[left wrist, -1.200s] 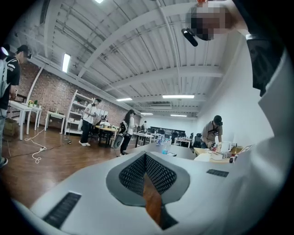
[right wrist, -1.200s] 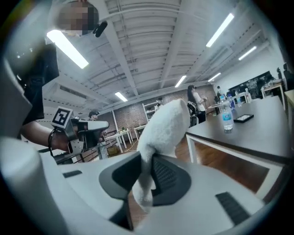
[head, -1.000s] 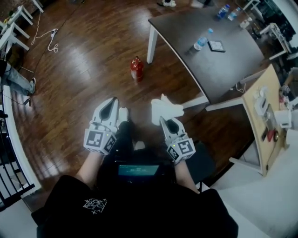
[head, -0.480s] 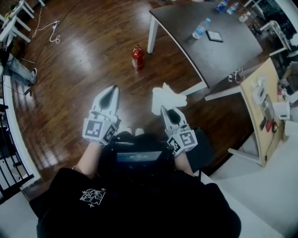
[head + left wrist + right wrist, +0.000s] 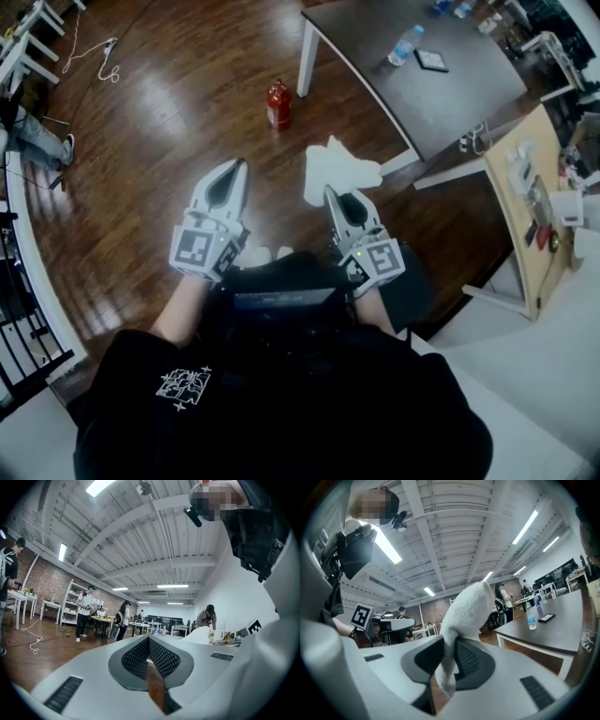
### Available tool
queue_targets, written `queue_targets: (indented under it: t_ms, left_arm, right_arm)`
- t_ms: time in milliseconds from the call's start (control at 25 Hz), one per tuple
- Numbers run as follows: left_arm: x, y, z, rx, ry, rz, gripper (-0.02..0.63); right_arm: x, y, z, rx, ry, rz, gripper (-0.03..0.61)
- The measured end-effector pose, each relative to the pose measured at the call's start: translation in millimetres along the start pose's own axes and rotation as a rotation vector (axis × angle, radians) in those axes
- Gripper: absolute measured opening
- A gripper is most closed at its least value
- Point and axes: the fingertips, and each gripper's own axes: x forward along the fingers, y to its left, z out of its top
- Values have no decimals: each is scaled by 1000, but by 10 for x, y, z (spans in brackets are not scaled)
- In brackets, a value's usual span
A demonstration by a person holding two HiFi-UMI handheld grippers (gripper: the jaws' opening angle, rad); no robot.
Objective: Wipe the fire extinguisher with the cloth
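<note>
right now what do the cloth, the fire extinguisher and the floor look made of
The cloth: white with a fuzzy nap, limp where the right claw pinches it; probably terry or microfibre.
The fire extinguisher: red, glossy body, likely painted metal, though too small to confirm.
The floor: dark brown planks with shiny glare; varnished wood or laminate.

Dark table (image 5: pixel 450 94), water btl (image 5: pixel 402 45), white cable (image 5: pixel 106 49), wood floor (image 5: pixel 187 122)

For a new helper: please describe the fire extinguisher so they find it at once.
Find the big dark table at the head view's upper right. By its white corner leg, on the wooden floor, stands the fire extinguisher: small, upright, the only red thing there.
</note>
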Motion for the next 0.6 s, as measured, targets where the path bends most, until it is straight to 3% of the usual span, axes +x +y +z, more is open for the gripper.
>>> queue_targets:
  t_ms: [600]
  left_arm:
    - [-173, -10, 36, 1, -3, -14, 0]
  right_arm:
    - [-21, 231, -7, -14, -1, -6, 77]
